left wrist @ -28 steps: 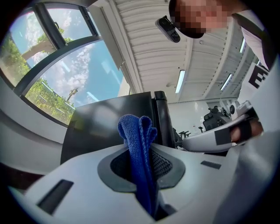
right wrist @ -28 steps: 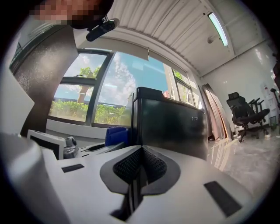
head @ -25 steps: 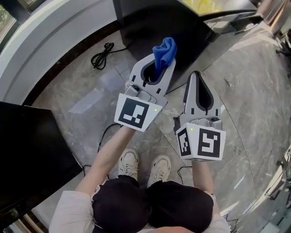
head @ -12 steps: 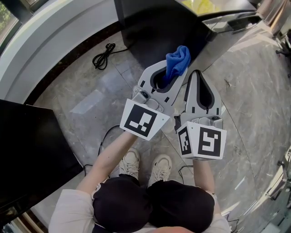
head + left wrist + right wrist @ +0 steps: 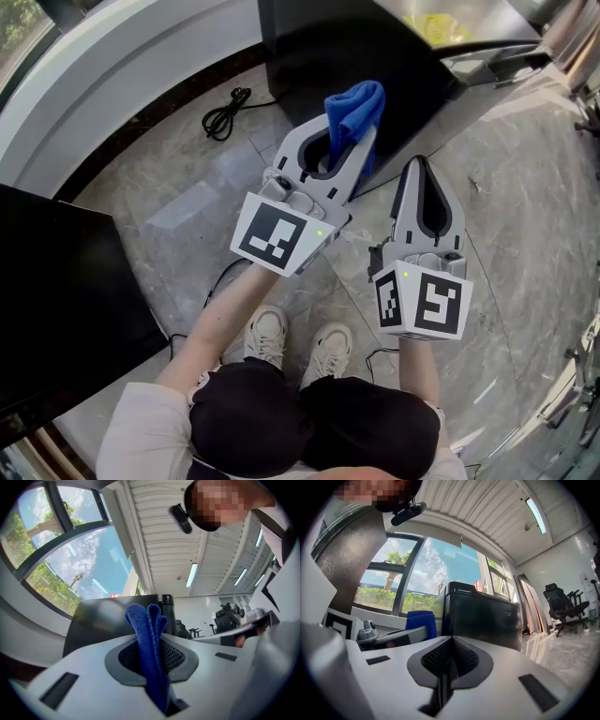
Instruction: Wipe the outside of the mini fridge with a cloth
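Note:
The black mini fridge [image 5: 356,47] stands on the floor ahead of me; its dark side fills the middle of the right gripper view [image 5: 485,616] and shows behind the cloth in the left gripper view [image 5: 108,613]. My left gripper [image 5: 349,141] is shut on a folded blue cloth [image 5: 354,111], which sticks up out of the jaws [image 5: 147,634] close to the fridge's front. The right gripper [image 5: 424,169] hangs beside it, lower right, shut with nothing between its jaws [image 5: 451,660].
A black power cable [image 5: 227,111] lies coiled on the marble floor left of the fridge. A large black panel [image 5: 56,300] stands at my left. A curved white wall base [image 5: 112,84] runs behind. Office chairs [image 5: 562,606] stand far right.
The left gripper with the blue cloth has swung from left to right and back up toward the fridge. The right gripper has shifted slightly down and right.

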